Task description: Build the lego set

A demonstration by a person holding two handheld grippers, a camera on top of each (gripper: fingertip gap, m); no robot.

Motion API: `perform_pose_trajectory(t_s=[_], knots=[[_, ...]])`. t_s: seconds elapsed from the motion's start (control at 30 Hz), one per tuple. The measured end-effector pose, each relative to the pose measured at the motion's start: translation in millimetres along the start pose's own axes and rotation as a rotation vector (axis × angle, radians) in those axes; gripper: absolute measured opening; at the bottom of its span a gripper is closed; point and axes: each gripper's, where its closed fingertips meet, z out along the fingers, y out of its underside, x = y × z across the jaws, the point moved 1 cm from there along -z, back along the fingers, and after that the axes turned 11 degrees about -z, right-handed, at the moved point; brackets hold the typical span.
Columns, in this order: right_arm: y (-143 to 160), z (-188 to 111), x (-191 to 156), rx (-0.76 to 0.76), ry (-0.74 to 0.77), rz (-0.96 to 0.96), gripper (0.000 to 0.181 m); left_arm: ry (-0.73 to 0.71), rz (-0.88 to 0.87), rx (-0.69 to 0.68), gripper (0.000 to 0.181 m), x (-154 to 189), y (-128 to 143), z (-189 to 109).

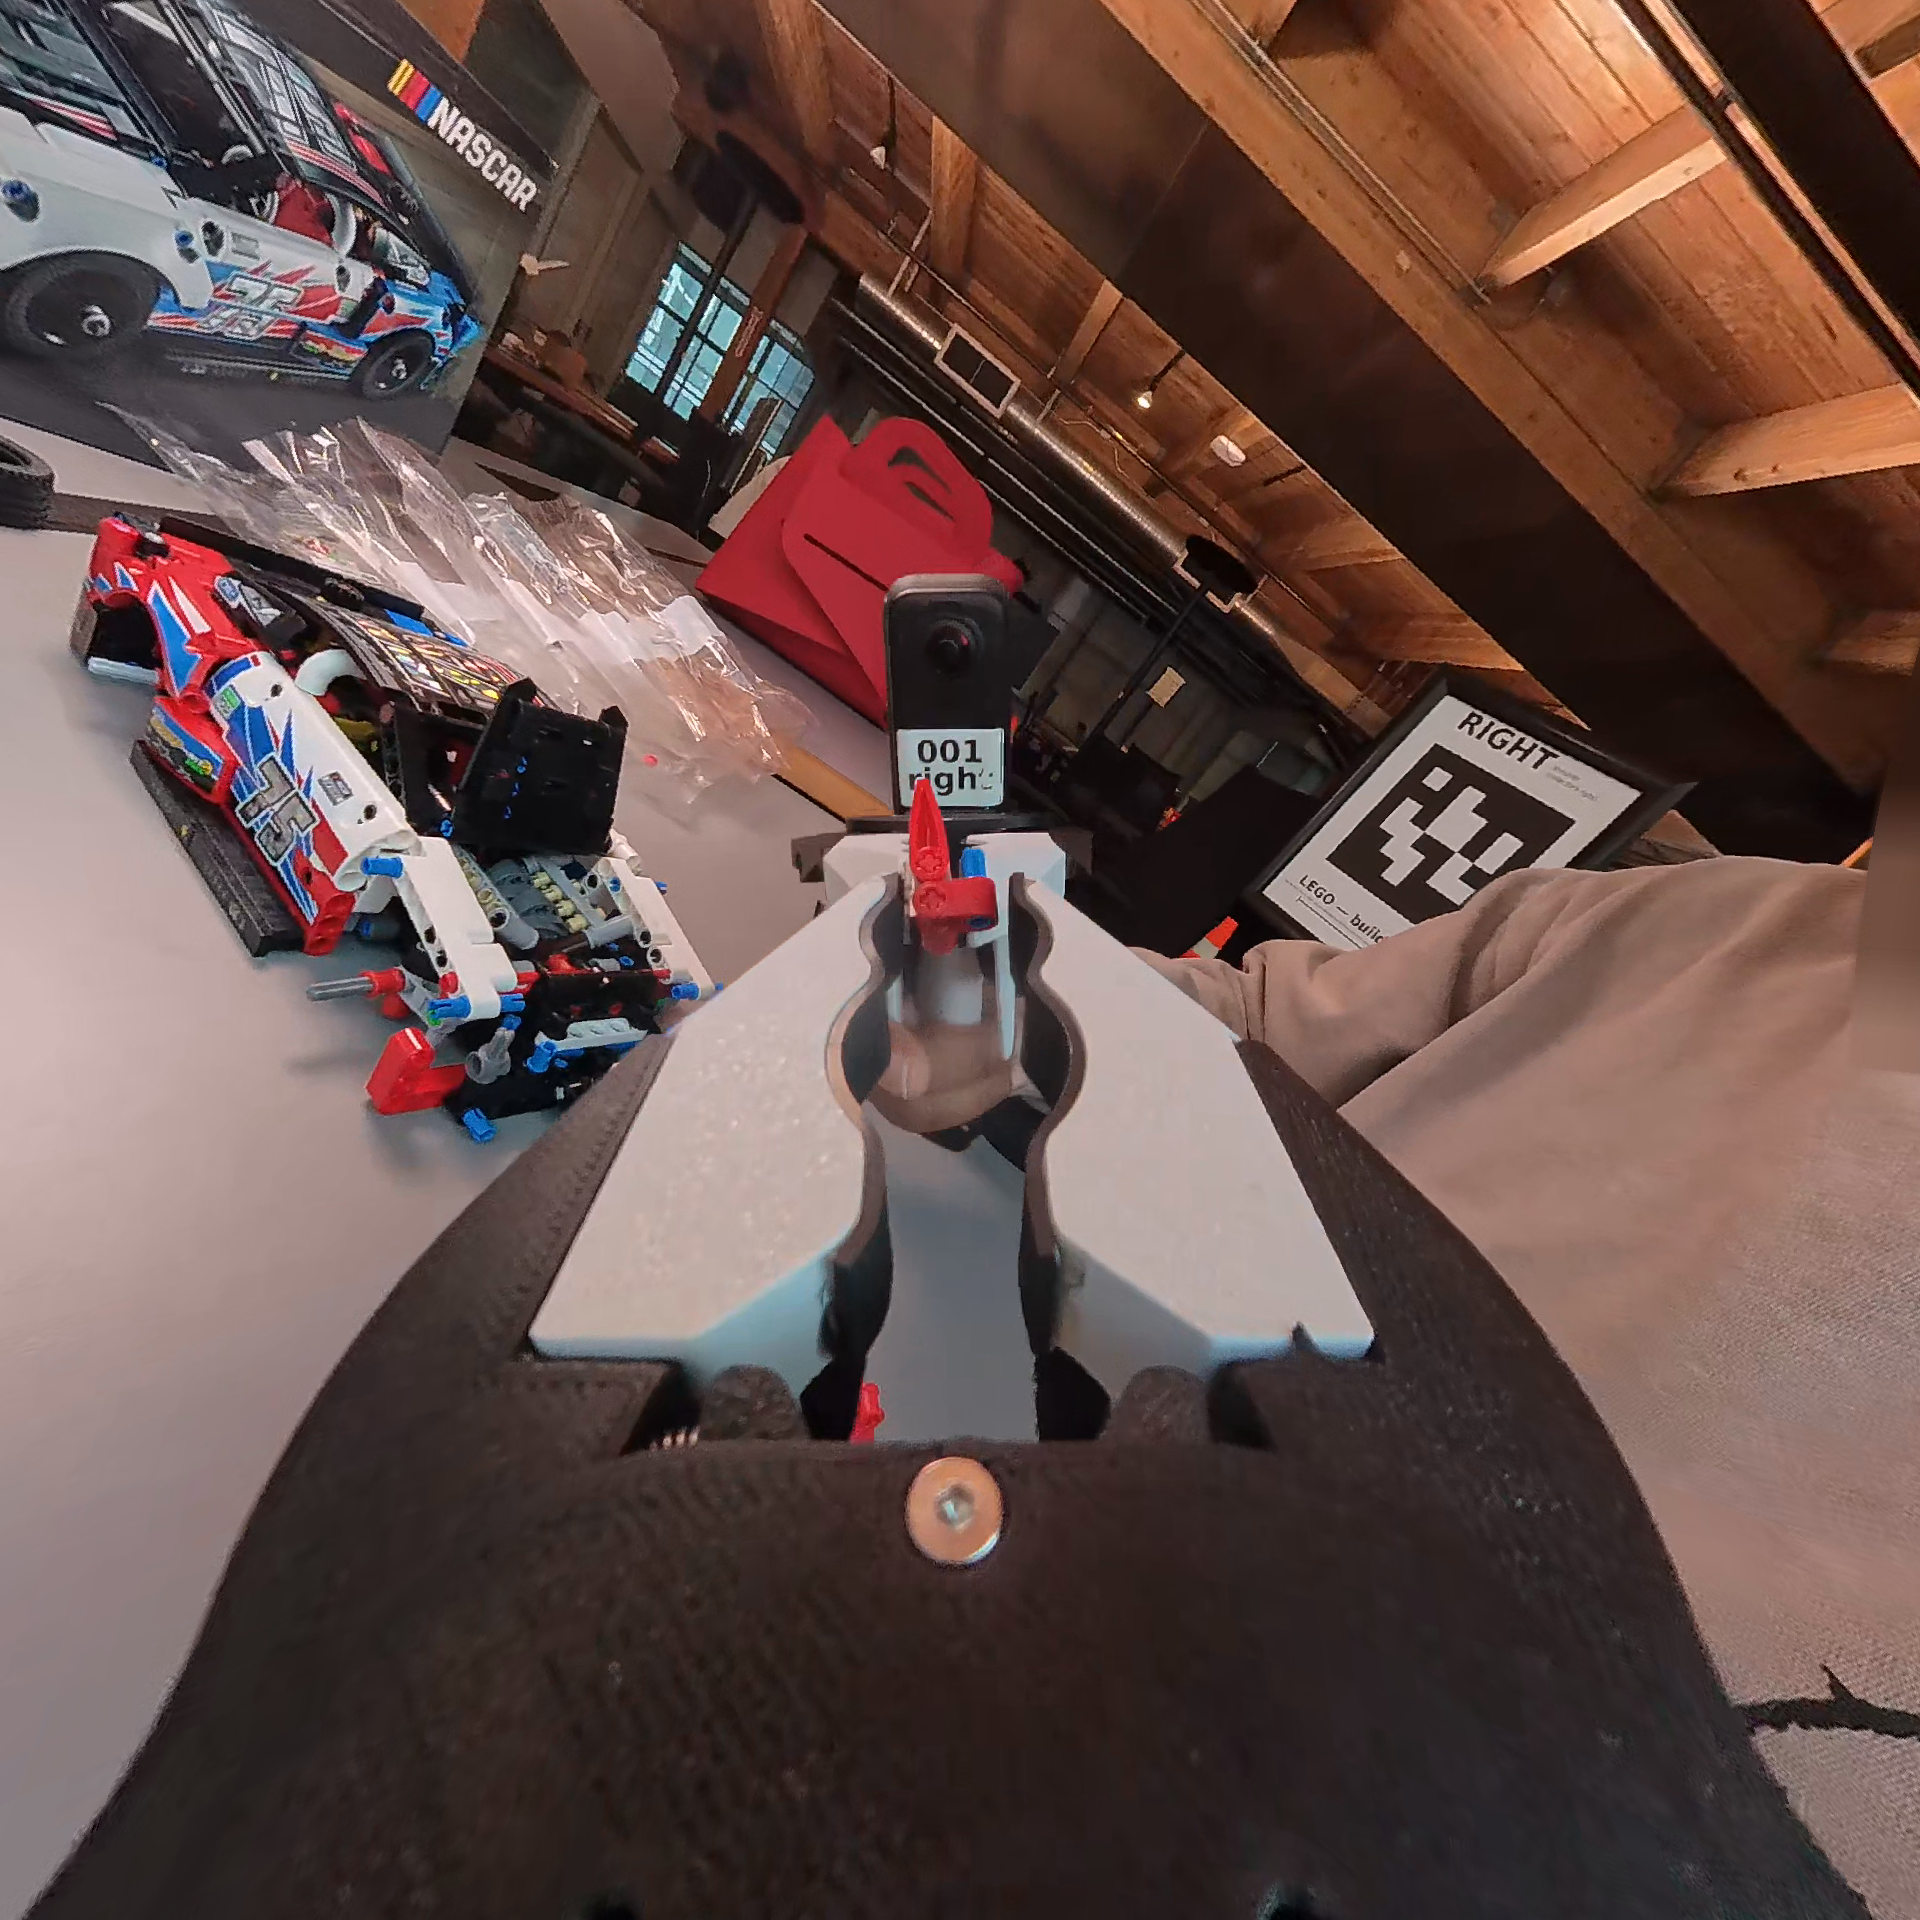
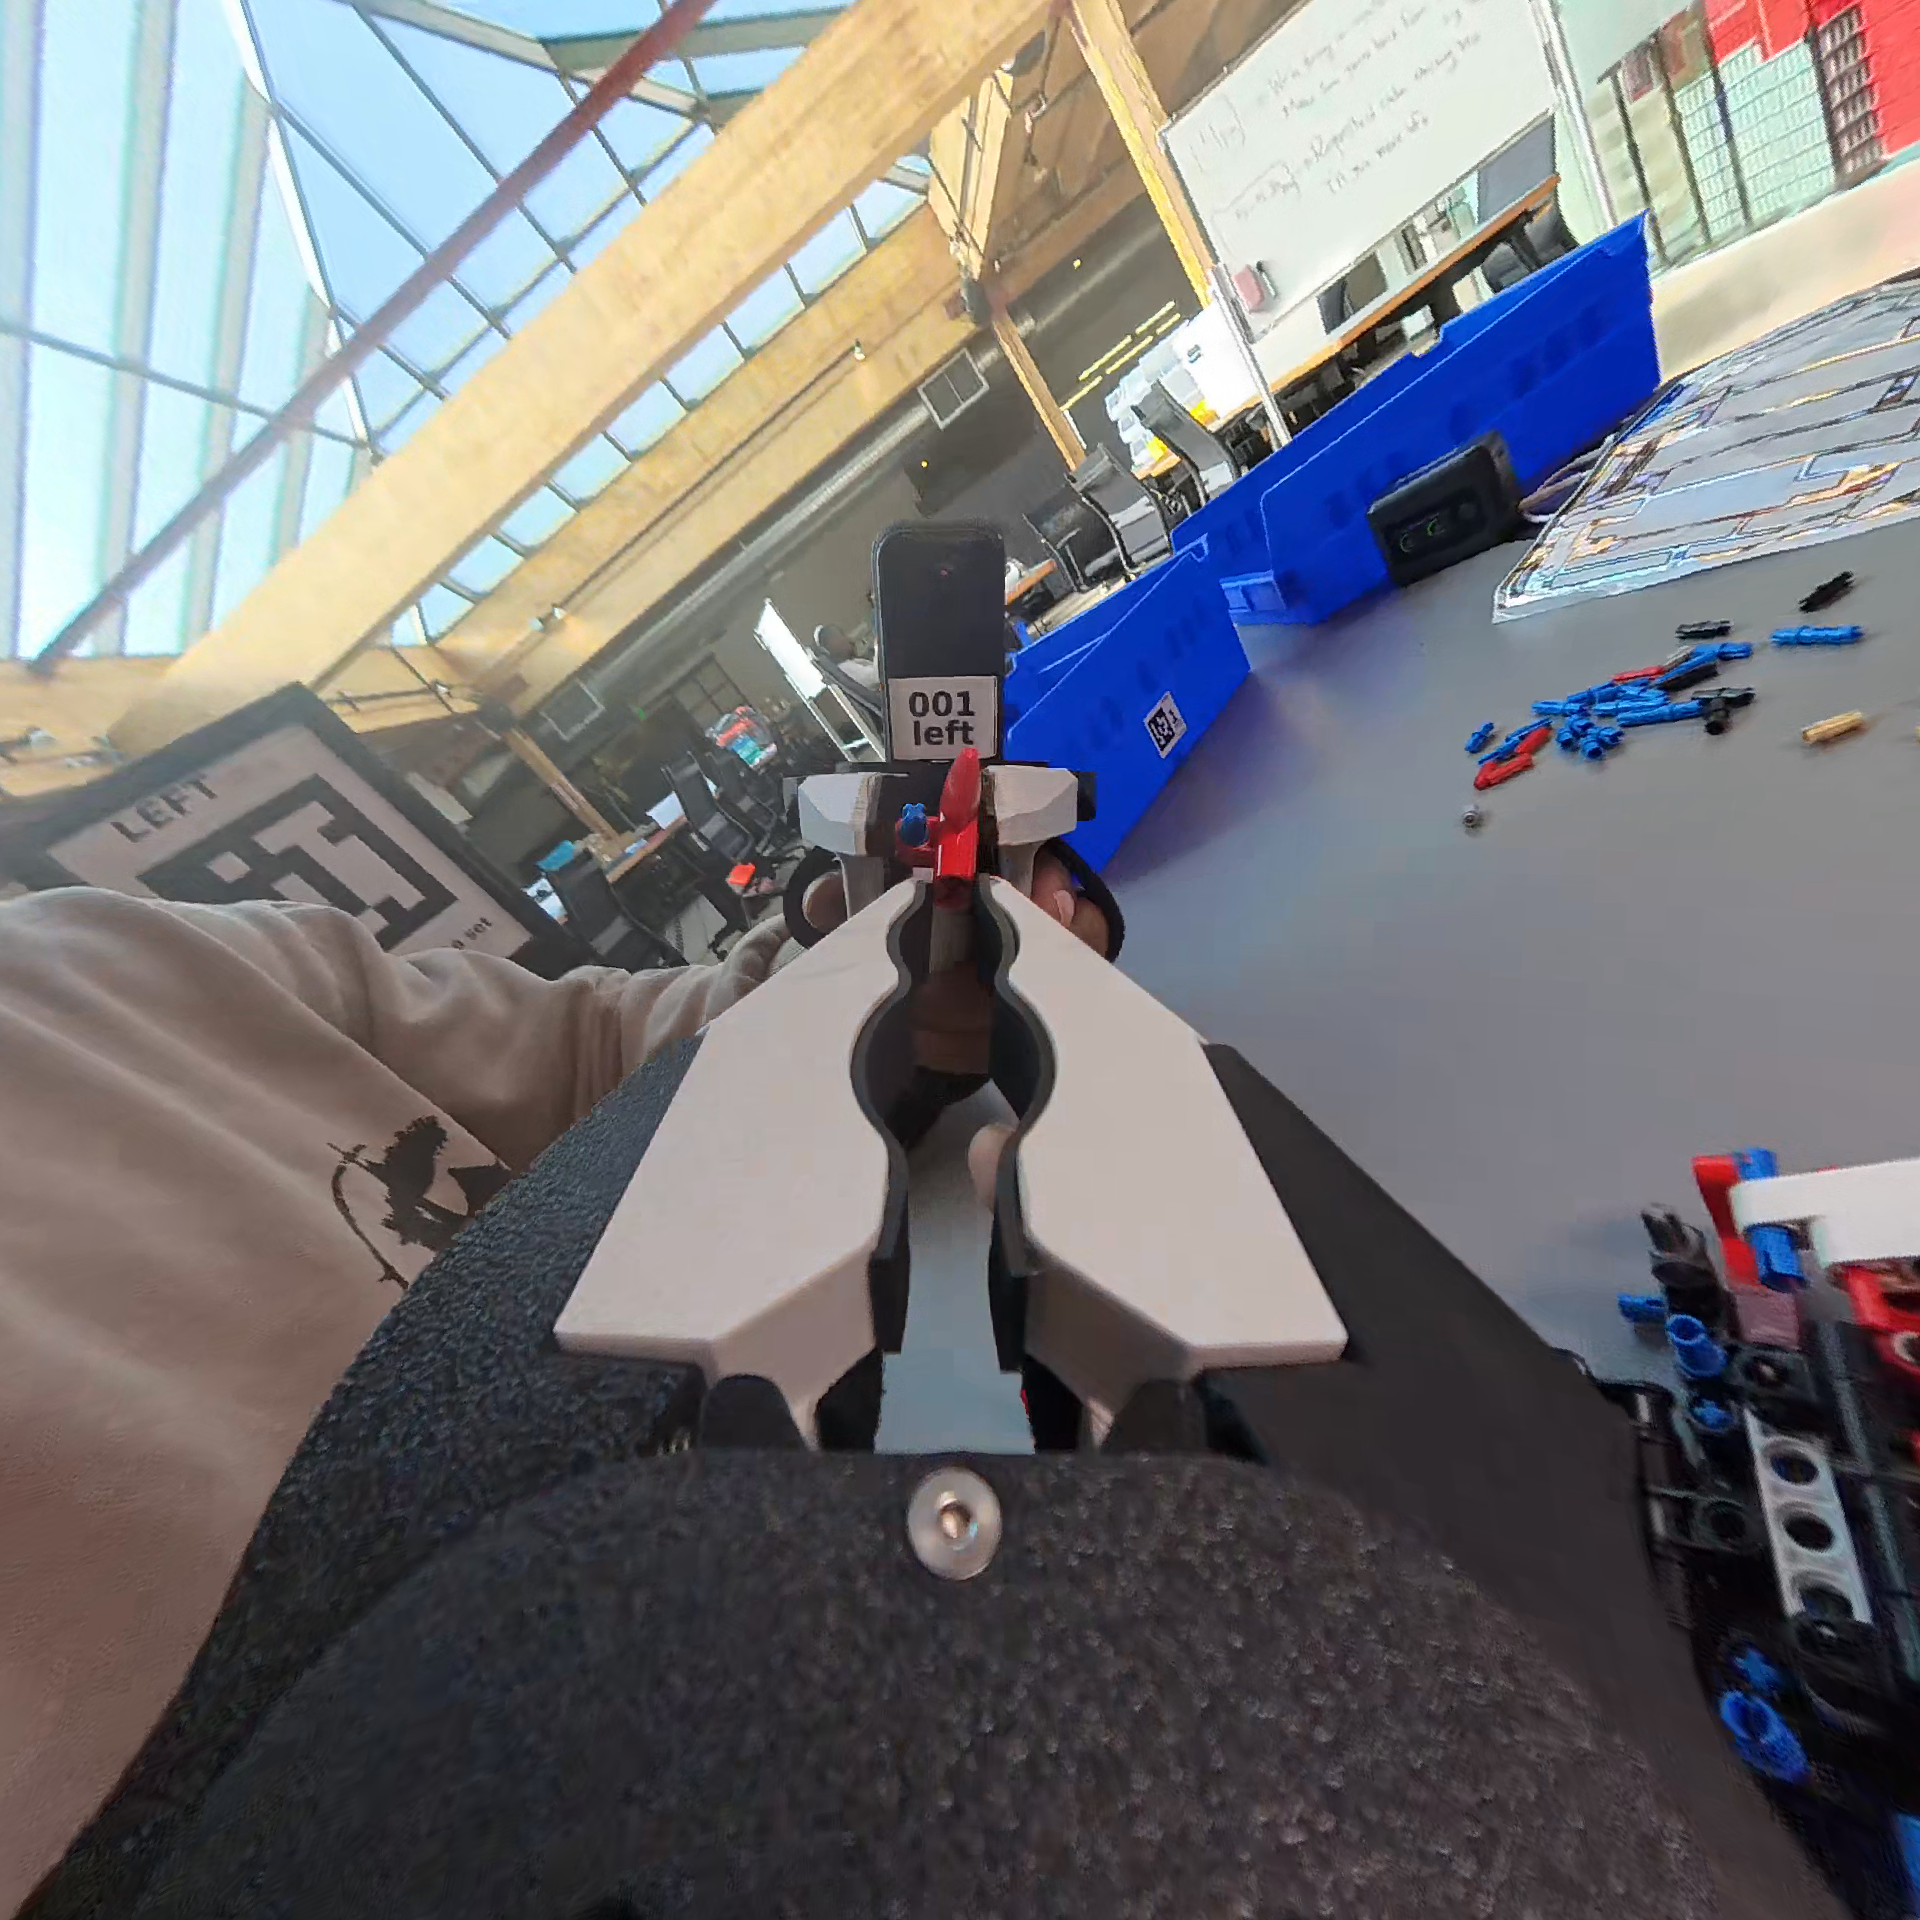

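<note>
A small red Lego Technic sub-assembly [image 1: 938,883], with a blue pin [image 1: 972,862] at its side, is hanging in mid-air between the two sets of tongs, which are meeting tip to tip above the grey counter [image 1: 156,1195]. The left tongs [image 1: 951,902] are closing on its lower red connector, and the right tongs [image 2: 948,888] are pinching it from the opposite side, both clamped on the same little piece. Lifting it clear of the counter and gripping it from two ends appears meant to let one side steady it while the other presses or turns a part home; which side is doing which cannot be told.

Left of the left tongs, well apart, the half-built racing car [image 1: 312,769] is lying on the counter, its red, white and blue body ending in an open chassis bristling with blue pins. Beyond it, empty clear plastic bags [image 1: 582,623] and the set's box [image 1: 239,208] are standing by.

Right of the right tongs, loose blue, red and black pins [image 2: 1631,707] are scattered near an instruction sheet [image 2: 1745,457], with blue bins [image 2: 1455,416] behind and another built section [image 2: 1808,1455] close at the lower right. The person's beige sleeve [image 2: 260,1091] is crowding one side, but nothing is blocking the joined piece.
</note>
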Motion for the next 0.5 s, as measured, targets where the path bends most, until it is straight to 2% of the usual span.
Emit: perform_pose_trajectory(t_s=[0.13,0.27,0.3,0.5], knots=[[-2.0,-0.7,-1.6,0.045,-0.030,0.044,0.004,0.020,0.003,0.021,0.022,2.9,0.2,0.7],[0.4,0.1,-3.5,0.036,-0.028,0.021,0.004,0.007,0.027,-0.001,0.019,2.7,5.9,5.8],[1.2,0.3,-3.9,0.033,-0.025,0.012,0.004,0.005,0.031,0.004,0.014,2.6,5.8,6.4],[5.6,-2.1,0.7,0.010,0.010,-0.018,0.004,-0.016,0.035,-0.005,0.014,-3.3,8.3,6.9]])
